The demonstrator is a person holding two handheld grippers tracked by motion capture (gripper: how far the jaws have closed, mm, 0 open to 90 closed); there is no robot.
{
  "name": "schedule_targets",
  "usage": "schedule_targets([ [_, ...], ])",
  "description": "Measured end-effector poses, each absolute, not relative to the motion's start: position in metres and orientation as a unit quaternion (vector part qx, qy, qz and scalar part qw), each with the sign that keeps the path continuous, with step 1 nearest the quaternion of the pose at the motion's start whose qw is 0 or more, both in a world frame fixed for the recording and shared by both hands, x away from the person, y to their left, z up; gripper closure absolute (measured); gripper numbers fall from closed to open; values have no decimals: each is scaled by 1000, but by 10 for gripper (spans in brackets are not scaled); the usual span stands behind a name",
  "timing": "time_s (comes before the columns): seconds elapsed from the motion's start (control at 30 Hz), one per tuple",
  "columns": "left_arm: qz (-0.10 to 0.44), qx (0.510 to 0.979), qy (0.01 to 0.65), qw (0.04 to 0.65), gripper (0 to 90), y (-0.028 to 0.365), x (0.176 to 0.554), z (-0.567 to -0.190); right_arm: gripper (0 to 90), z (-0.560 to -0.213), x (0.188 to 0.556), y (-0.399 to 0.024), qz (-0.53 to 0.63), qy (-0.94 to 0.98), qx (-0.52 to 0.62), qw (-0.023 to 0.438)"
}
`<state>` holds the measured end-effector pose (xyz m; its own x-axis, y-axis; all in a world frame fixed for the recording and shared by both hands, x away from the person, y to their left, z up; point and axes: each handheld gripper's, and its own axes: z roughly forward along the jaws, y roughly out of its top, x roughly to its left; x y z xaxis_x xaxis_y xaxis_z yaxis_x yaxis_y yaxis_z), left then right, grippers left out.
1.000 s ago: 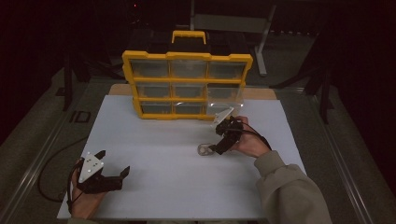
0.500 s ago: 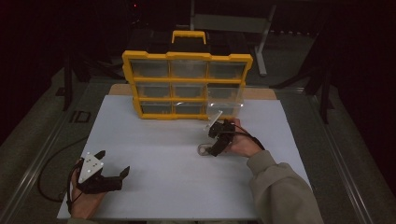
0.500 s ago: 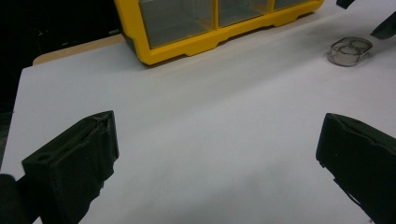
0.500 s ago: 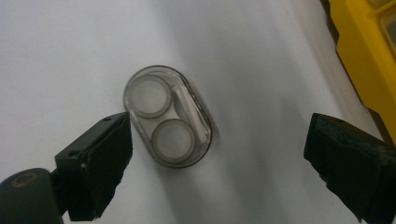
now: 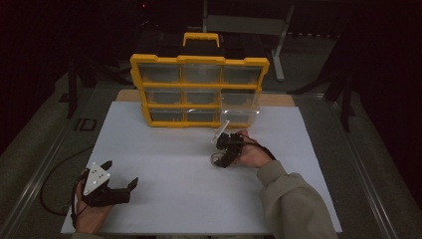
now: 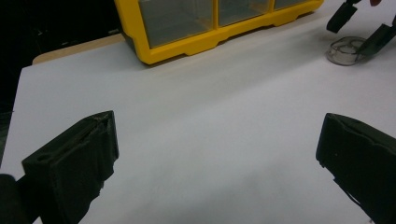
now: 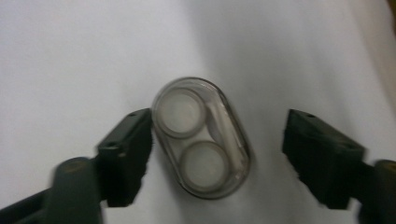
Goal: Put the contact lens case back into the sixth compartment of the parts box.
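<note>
A clear oval case [image 7: 201, 137] with two round wells lies flat on the white board [image 5: 169, 149]. My right gripper [image 7: 217, 144] is lowered over it, one jaw on each side. The jaws have just been closing; the left jaw is at the case's edge and the right jaw still stands apart from it. In the high view the case [image 5: 217, 158] sits just under the right gripper [image 5: 224, 155], right of the board's centre. My left gripper [image 5: 120, 174] rests open near the front left corner with nothing between its jaws. The left gripper view shows the case [image 6: 345, 50] far off.
A yellow organizer [image 5: 199, 89] with clear drawers stands at the back of the board, one drawer on its right pulled out [image 5: 240, 108]. A cable [image 5: 50, 189] trails off the left edge. Dark floor and stands surround the table.
The right hand has come down and slightly toward the left onto the clear case, and its jaws have narrowed around it. The left gripper has stayed where it was.
</note>
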<state>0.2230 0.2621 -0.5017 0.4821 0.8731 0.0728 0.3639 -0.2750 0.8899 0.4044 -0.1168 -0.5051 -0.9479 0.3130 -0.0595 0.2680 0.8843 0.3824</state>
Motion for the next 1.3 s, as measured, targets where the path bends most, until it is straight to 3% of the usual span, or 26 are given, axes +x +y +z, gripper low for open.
schedule_targets([
  [0.1,293,743,416,435,0,262,223,-502,379,-508,407,-114,177,972,148,48],
  [0.2,293,744,415,433,0,262,223,-502,418,-511,408,-113,175,973,150,32],
  [0.67,291,747,413,432,0,259,223,-503,487,-512,404,-115,142,979,145,23],
  [1.3,289,748,412,432,0,259,223,-503,489,-493,394,-117,156,976,152,14],
])
